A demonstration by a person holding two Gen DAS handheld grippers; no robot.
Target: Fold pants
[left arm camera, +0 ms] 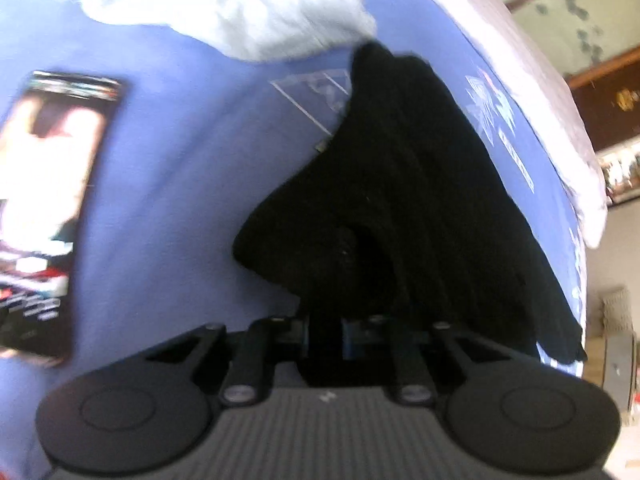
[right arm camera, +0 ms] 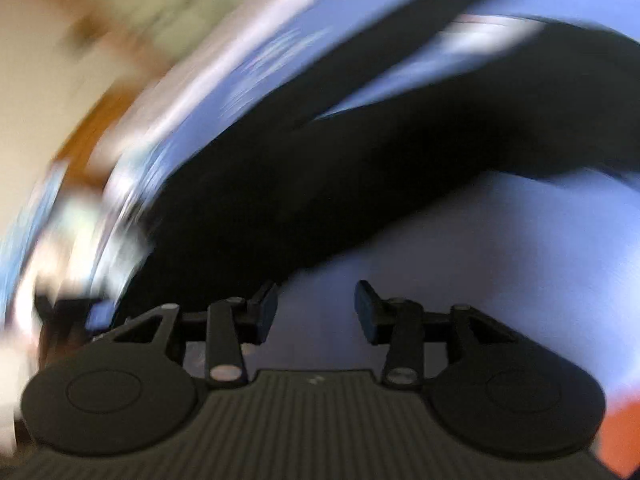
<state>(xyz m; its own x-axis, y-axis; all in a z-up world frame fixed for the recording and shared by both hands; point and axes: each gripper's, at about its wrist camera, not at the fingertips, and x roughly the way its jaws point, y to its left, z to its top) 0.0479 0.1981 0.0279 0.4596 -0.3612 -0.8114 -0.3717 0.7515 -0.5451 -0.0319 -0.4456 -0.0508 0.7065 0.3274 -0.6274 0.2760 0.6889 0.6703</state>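
Observation:
The black pants (left arm camera: 420,200) lie bunched on a blue sheet (left arm camera: 180,200). My left gripper (left arm camera: 325,336) is shut on a fold of the pants at their near end, and the cloth hides the fingertips. In the right wrist view, which is blurred by motion, the pants (right arm camera: 320,184) stretch across the sheet (right arm camera: 500,260) from lower left to upper right. My right gripper (right arm camera: 316,312) is open and empty, just in front of the near edge of the pants, over bare sheet.
A pale crumpled garment (left arm camera: 240,4) lies beyond the pants. A glossy magazine or box (left arm camera: 48,208) lies on the sheet at the left. The bed's edge with a white cover (left arm camera: 560,100) runs along the right, with room furniture beyond.

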